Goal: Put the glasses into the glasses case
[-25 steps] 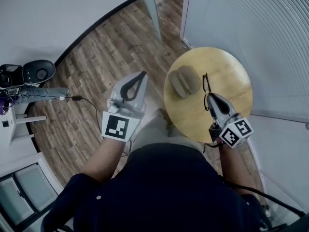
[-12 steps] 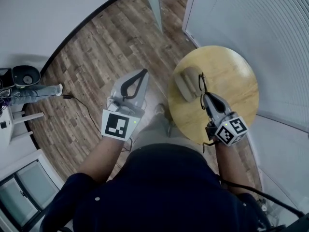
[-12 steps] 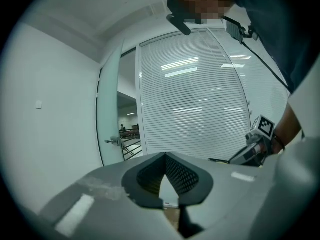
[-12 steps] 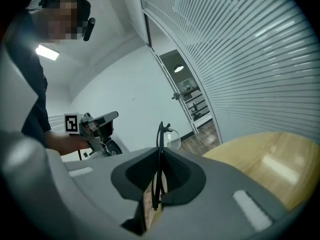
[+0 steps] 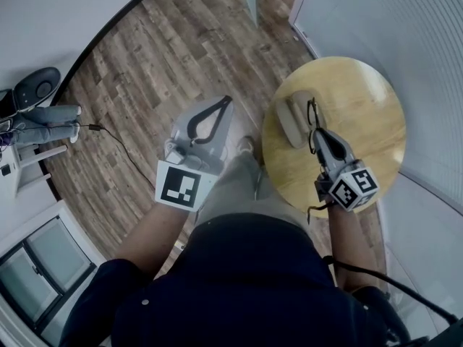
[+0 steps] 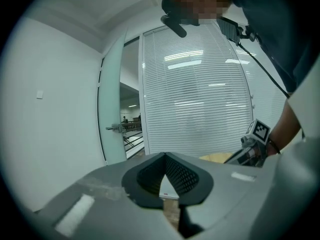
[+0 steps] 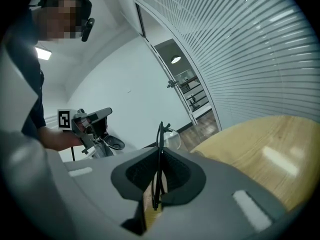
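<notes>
Right gripper: jaws nearly together, pinching the thin black frame of the glasses, which stand on edge and poke out past the tips with one lens clear of the pads. Left gripper: closed tip to tip, nothing in it, hanging off to the side over the floor. The glasses hang over the table, right beside the case lying near the table's left side; whether its lid is up, I can't tell.

Now the worries. That's a slim hold on a thin frame: one twist and the glasses could pivot in the pads or slip out, and too hard a squeeze might bend them. If the case turns out to be shut, one gripper likely won't manage alone, and a nudge could send the light case skidding toward the near edge, so the left gripper may need to steady it.

Further out: blinds on the right, a cable and someone's legs far left, all well apart. Nothing lies between glasses and case
</notes>
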The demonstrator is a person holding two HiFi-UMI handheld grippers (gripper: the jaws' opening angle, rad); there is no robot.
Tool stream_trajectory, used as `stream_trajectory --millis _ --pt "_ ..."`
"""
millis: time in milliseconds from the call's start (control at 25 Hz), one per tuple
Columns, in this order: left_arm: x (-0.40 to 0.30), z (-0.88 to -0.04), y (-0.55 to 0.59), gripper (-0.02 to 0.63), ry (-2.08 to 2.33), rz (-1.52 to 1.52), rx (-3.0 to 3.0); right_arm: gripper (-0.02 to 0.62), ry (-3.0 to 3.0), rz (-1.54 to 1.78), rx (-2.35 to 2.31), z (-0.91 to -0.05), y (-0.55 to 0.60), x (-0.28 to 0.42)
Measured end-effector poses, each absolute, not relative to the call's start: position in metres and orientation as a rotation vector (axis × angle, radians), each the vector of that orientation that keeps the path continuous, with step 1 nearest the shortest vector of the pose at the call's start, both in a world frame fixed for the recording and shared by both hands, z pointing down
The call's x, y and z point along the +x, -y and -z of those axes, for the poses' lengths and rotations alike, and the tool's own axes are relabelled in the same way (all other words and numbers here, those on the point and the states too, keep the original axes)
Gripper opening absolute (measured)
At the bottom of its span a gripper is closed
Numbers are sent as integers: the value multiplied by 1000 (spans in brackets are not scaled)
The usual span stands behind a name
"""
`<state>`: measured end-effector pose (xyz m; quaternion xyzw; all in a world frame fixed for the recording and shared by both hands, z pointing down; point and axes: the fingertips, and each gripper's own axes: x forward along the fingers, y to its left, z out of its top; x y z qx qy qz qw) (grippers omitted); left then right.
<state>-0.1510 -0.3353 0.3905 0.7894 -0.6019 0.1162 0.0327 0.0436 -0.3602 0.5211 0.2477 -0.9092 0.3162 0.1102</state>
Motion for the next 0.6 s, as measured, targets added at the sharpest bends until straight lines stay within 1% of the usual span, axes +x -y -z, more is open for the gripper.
stream_trajectory --millis 600 --pt "-156 -454 338 6 1772 -348 2323 29 2562 -976 661 -587 355 28"
